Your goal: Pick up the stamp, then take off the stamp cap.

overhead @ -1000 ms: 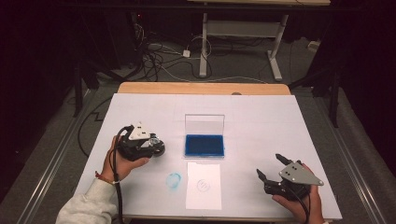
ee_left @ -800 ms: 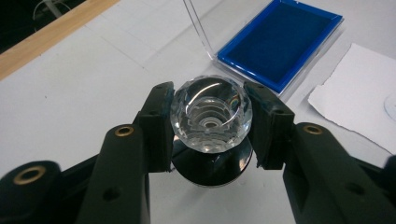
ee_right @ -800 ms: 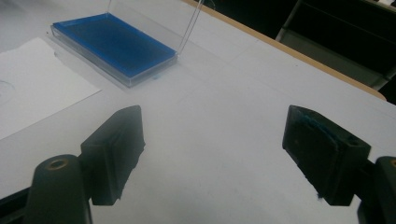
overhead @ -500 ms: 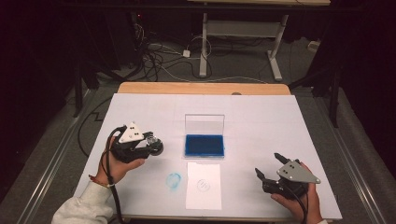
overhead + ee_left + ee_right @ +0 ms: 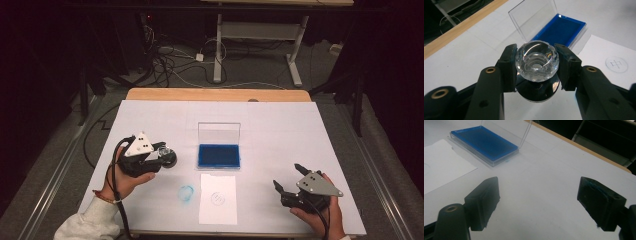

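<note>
Nearest the person, the right gripper (image 5: 289,187) sits low over the white bench (image 5: 300,130) at its front right corner. Its black fingers (image 5: 484,200) have just been opening and now stand wide apart with nothing but bare bench between them.

Beside it toward the middle lies a white sheet of paper (image 5: 218,199) bearing a faint round stamped mark (image 5: 616,64); inside the ring is one character that looks like 中. Just left of the sheet is a smudged blue ring of ink (image 5: 186,193) printed straight onto the bench.

Farther in, on the left, the left gripper (image 5: 162,155) is clamped on a faceted clear crystal-knobbed stamp with a dark round base (image 5: 537,61). The fingers (image 5: 509,66) press the knob from both sides, and its stem stands roughly upright with the base hanging just over the bench.

The flat blue ink pad in its clear plastic case (image 5: 218,155), lid (image 5: 219,133) propped open at the back, lies just beyond the paper and to the right of the held stamp. I'd judge the left hand alone is placed to ink or press. The pad's long axis runs across the bench, so the stamp has only to travel sideways and come down. I can read no brand or label.
</note>
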{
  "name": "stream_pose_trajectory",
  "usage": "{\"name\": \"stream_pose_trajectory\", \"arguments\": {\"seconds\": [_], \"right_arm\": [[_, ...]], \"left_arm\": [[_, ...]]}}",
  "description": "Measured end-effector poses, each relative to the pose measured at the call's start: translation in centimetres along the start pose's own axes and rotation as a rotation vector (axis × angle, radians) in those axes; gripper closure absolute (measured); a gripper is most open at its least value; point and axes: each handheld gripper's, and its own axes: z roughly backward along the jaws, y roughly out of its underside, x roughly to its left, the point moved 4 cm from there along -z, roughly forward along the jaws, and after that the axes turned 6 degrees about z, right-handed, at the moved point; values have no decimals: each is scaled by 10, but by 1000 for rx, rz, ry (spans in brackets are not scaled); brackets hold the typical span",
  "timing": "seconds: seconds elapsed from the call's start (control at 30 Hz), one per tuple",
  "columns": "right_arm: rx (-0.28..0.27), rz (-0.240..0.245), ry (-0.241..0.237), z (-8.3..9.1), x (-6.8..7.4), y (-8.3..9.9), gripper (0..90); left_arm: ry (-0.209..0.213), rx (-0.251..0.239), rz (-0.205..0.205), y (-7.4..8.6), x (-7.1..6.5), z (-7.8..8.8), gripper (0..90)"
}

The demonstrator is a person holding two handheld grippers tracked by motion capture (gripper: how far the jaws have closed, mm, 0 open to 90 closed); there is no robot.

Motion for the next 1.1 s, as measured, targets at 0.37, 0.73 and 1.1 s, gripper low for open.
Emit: {"name": "stream_pose_trajectory", "arguments": {"seconds": [0.37, 0.73, 1.1], "right_arm": [[-5, 7, -6, 0, 1, -1, 187], [3, 8, -24, -2, 5, 0, 185], [-30, -17, -116, -9, 22, -16, 165]], "left_arm": [[35, -9, -44, -7, -18, 0, 547], [72, -1, -72, -10, -30, -2, 547], [139, -43, -76, -33, -48, -17, 547]]}}
